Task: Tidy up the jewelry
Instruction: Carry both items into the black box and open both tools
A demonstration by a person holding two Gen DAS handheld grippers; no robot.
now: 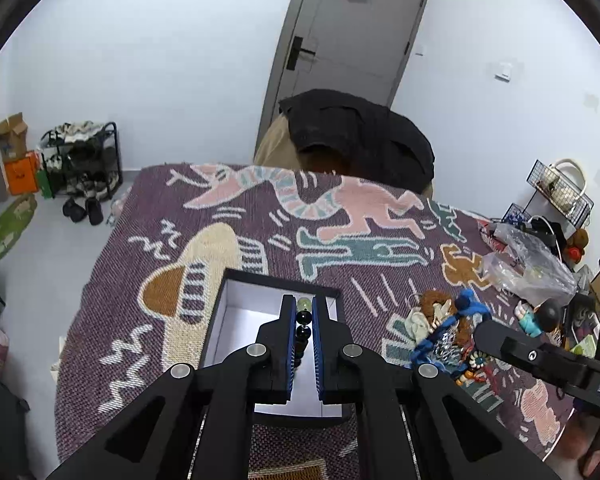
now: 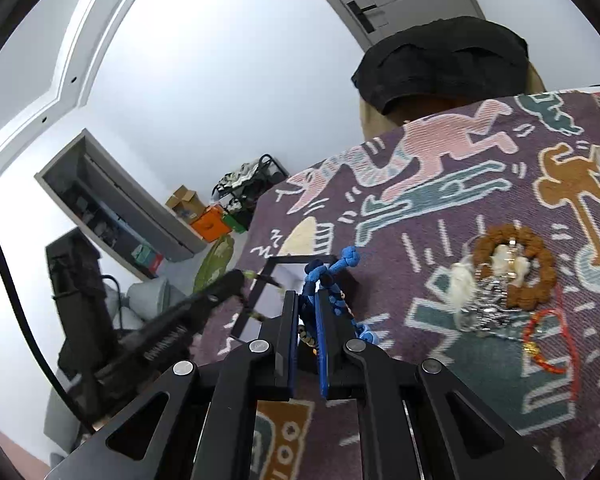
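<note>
Over the box [image 1: 220, 312], the left gripper [image 1: 303, 312] pinches a string of dark beads [image 1: 302, 326] with one pale green bead at the far end. Its fingers [image 1: 287, 340] are closed tight on the beads, which hang right above the white inside of the box. The box sits on a purple rug [image 1: 148, 208] with pink and green animal shapes.

Off to the right, the right gripper [image 2: 308, 312] is closed on a blue cord [image 2: 342, 262] with knots. The cord sticks up past the tips, and some small brown beads show low between the fingers. From that side I can see the box rim [image 2: 296, 258] just past the cord.

More jewelry waits in a pile on the rug: a brown bead ring [image 2: 540, 264], some white fluffy bits [image 2: 462, 280], a shiny silver heap [image 2: 484, 314] and a thin red string [image 2: 548, 344]. A plastic bag [image 1: 528, 260] lies further back.

I think the beads are about to go into the box. To do it well, the left gripper should dip low inside the walls before it lets go, so the beads do not bounce out or catch on the rim. It should open slowly, since beads can stick to the blue pads. The right gripper should hold its cord off to the side and wait its turn, so the two strings do not tangle.
</note>
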